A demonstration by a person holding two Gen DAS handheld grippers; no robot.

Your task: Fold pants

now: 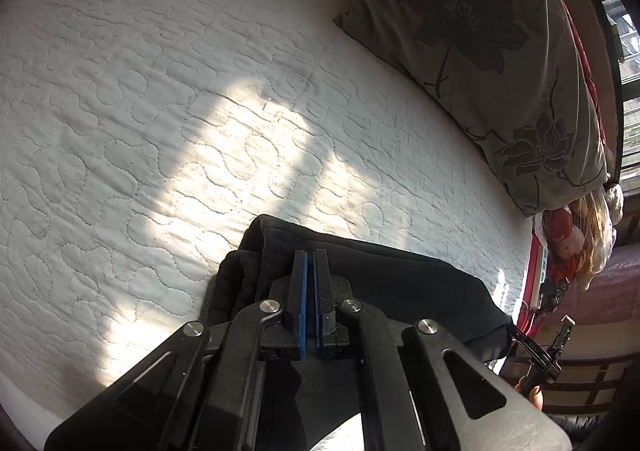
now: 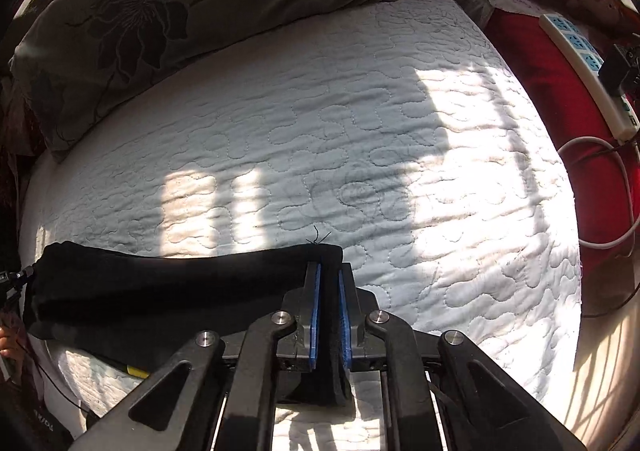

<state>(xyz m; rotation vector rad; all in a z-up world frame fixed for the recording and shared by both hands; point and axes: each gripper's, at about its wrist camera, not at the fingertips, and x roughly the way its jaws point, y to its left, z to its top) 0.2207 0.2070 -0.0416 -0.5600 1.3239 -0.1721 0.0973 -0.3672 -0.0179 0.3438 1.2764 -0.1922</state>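
Through the left wrist camera we see our left tongs (image 1: 310, 263) at six o'clock, blue pads nearly together. They seem clenched on an edge of the black pants (image 1: 400, 283), though the cloth between the pads is hard to make out. The pants spread toward four o'clock over the white quilted bed (image 1: 160, 111), and a grey flowered pillow (image 1: 500, 51) lies at two o'clock.

Through the right wrist camera our right tongs (image 2: 329, 275) at six o'clock plainly grasp a thick fold of the pants (image 2: 160, 283), which stretch away to nine o'clock. A power strip (image 2: 584, 71) sits at three o'clock on the red border.

We judge a fold is being carried. To do it well we should keep both grips level, hold the cloth taut between them, and lay the edges square.
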